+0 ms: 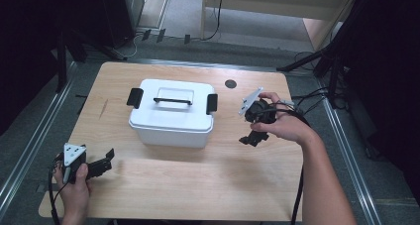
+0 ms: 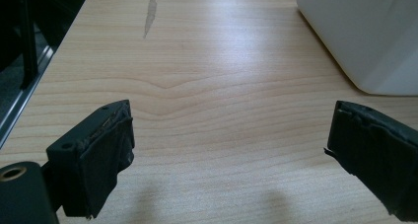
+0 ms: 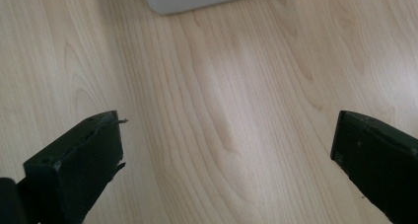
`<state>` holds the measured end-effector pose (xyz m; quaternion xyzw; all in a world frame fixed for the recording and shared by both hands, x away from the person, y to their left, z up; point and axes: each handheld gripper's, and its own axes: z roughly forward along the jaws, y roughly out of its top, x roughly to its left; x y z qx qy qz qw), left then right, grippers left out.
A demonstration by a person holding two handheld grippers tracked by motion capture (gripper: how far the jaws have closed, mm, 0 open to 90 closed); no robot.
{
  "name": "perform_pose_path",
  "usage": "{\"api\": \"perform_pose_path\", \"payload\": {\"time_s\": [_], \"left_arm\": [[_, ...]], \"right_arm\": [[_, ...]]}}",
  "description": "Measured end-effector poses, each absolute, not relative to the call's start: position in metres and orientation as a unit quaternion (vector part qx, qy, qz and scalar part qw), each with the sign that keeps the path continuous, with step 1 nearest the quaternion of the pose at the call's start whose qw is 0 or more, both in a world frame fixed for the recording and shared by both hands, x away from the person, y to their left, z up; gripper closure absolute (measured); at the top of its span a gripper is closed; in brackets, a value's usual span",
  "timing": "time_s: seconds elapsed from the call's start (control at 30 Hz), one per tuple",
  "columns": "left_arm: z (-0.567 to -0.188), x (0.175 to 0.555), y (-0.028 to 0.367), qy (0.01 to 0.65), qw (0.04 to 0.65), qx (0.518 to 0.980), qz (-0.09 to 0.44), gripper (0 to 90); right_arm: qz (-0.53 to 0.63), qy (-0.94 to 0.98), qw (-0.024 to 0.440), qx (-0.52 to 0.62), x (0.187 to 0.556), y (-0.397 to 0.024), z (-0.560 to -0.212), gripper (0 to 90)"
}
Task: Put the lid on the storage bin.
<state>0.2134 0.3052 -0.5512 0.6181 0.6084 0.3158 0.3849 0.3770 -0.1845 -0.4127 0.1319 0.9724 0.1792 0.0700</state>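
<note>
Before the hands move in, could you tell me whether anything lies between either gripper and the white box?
Nothing visible does. Bare table separates the left gripper from the box, and bare wood also lies between the right gripper and the box's right side. Both grippers' jaws are open and empty.

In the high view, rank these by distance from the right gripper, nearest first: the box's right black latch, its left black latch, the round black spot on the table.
From the right gripper:
1. Right latch, on the box's near end.
2. Round black spot, toward the table's far edge.
3. Left latch, on the box's other end.

Bare table (image 1: 198, 175) lies open in front; the white box (image 1: 172, 117) blocks the middle.
</note>
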Motion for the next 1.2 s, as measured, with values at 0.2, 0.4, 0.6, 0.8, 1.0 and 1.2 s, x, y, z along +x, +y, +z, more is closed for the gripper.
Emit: {"api": "perform_pose_path", "payload": {"time_s": [0.2,0.4,0.6,0.8,1.0,1.2], "left_arm": [[-0.551,0.213,0.305,0.608,0.385,0.617,0.318,4.2],[-0.551,0.213,0.304,0.608,0.384,0.618,0.318,4.2],[-0.551,0.213,0.304,0.608,0.383,0.618,0.319,4.2],[-0.551,0.213,0.304,0.608,0.383,0.618,0.32,4.2],[-0.551,0.213,0.304,0.609,0.383,0.616,0.32,4.2],[-0.551,0.213,0.304,0.608,0.382,0.618,0.32,4.2]], "right_arm": [[0.182,0.969,0.074,0.152,0.373,-0.204,-0.426,0.0],[0.187,0.964,0.08,0.17,0.367,-0.223,-0.439,0.0],[0.195,0.958,0.081,0.194,0.358,-0.244,-0.455,0.0],[0.202,0.952,0.081,0.217,0.349,-0.262,-0.47,0.0],[0.21,0.945,0.082,0.237,0.339,-0.279,-0.482,0.0],[0.223,0.936,0.096,0.254,0.328,-0.291,-0.492,0.0]]}}
